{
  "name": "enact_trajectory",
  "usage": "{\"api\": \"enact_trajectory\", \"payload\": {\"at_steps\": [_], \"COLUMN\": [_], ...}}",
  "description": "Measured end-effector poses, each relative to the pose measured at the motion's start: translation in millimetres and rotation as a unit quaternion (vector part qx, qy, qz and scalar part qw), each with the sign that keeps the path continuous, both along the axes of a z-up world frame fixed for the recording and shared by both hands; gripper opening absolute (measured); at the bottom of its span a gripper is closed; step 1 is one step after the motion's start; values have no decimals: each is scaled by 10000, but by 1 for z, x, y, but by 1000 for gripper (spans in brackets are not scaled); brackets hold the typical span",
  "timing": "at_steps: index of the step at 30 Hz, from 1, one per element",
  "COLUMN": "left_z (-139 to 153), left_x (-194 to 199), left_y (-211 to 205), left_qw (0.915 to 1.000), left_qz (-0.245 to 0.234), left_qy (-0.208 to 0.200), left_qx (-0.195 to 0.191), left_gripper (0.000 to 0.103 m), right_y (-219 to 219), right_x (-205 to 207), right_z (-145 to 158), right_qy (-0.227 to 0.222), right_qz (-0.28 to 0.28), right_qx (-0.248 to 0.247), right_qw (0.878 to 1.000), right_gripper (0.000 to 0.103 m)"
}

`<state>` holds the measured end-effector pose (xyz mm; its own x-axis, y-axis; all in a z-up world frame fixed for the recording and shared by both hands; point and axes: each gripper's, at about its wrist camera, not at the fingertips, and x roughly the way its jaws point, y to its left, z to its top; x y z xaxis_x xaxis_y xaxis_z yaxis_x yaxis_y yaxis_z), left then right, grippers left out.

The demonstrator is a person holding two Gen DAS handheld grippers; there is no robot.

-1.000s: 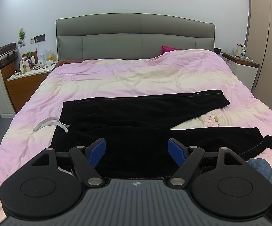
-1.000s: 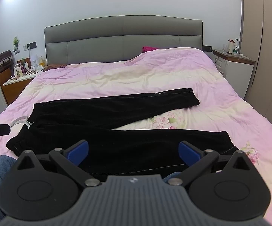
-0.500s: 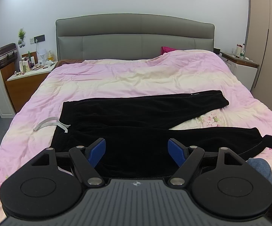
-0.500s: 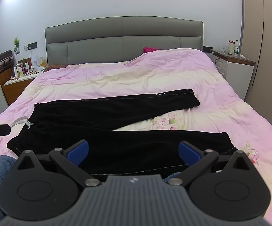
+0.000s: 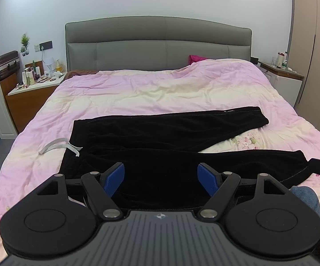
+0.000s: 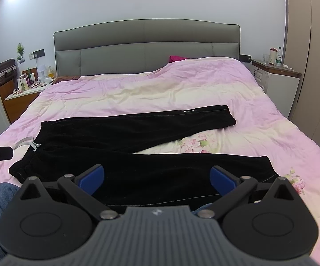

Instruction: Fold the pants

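Black pants [image 5: 160, 137] [image 6: 133, 137] lie flat across the pink bed, waist to the left, legs spread in a V toward the right. A white drawstring [image 5: 57, 146] [image 6: 24, 143] trails from the waistband. My left gripper [image 5: 161, 178] hovers open above the near leg close to the waist, nothing between its blue pads. My right gripper [image 6: 157, 178] is open too, above the near leg's middle, its right pad near the hem [image 6: 268, 168]. Each gripper's tip shows at the edge of the other's view.
The pink and cream duvet [image 5: 160, 88] covers the bed up to a grey headboard [image 5: 157, 44]. A cluttered nightstand [image 5: 33, 88] stands left, another nightstand [image 6: 279, 82] right beside wardrobe doors. A person's denim-clad knee [image 6: 0, 197] is at the bed's near edge.
Both views have risen very slightly. The pants lie as before and both grippers stay open.
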<state>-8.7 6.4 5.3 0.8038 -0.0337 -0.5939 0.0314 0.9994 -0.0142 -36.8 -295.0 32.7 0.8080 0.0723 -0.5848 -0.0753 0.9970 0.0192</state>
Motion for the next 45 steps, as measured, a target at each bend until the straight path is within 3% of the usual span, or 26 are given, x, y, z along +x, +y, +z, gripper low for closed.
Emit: {"api": "enact_trajectory", "payload": {"at_steps": [22, 30, 36, 45], "left_z": [-3, -1, -8, -42], "left_x": [2, 12, 30, 70], "left_y": [0, 1, 9, 30], "left_qw": [9999, 9966, 9883, 9660], "left_qz": [-50, -609, -1075, -1648], "left_qy": [93, 454, 789, 1186], "left_qx": [-18, 326, 740, 1598], "left_gripper": [88, 88, 88, 88], "right_y": [1, -2, -10, -34], "right_x": [0, 7, 23, 69], "right_z": [-2, -7, -12, -35], "right_qy": [32, 279, 502, 467], "right_qz": [-15, 112, 241, 706], "right_qx": [-12, -60, -394, -1203], "right_qw": [10000, 9995, 9977, 9891], "right_gripper": [98, 98, 98, 97]}}
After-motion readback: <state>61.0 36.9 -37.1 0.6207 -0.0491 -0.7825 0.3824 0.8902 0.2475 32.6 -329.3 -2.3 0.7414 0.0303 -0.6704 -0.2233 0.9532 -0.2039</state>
